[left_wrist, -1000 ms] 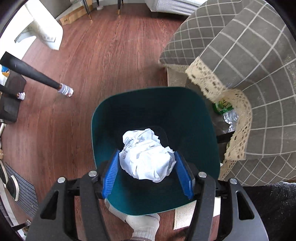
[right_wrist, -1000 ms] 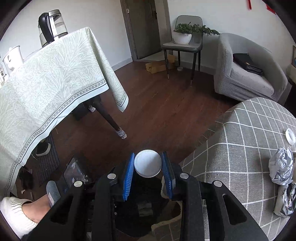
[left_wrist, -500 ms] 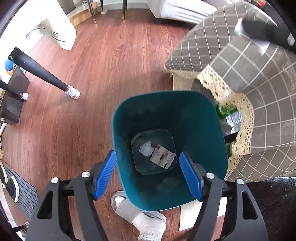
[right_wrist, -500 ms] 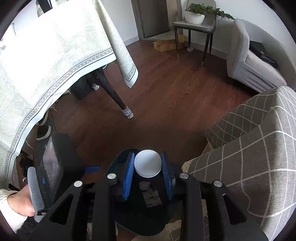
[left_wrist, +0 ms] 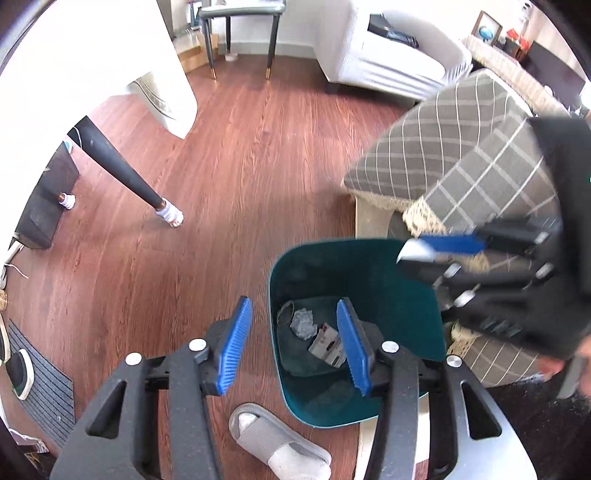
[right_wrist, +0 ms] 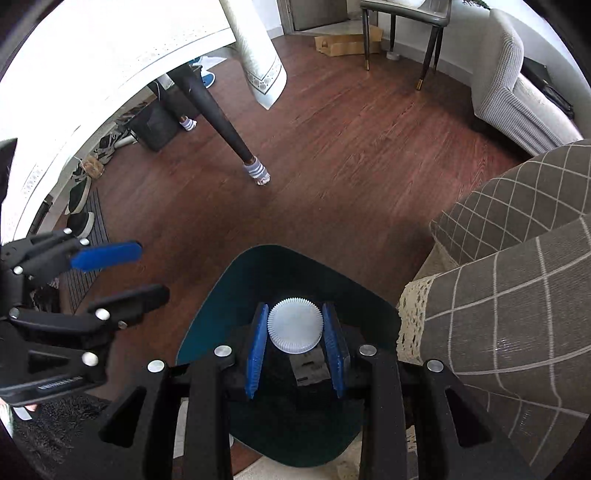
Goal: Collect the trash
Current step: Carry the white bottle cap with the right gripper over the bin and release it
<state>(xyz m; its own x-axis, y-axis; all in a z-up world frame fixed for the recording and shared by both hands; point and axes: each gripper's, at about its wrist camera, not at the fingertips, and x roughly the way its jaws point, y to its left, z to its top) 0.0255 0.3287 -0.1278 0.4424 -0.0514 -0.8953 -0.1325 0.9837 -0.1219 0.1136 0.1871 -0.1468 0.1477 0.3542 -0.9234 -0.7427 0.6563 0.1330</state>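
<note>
A lived-in home — a sitting and dining room in one. Reddish wood-plank flooring [left_wrist: 258, 155] runs throughout. A pale ribbed armchair [right_wrist: 517, 96] stands by the wall beside a slim-legged side chair [right_wrist: 402, 22], and a cloth-draped dining table [right_wrist: 110, 55] has knitted socks on its dark legs [right_wrist: 221, 122]. A checked throw with a lace hem [right_wrist: 517, 295] covers low furniture — shoes [right_wrist: 79, 192] line a floor mat, and a slipper [left_wrist: 280, 443] lies near a teal wastebasket [left_wrist: 369, 258].
</note>
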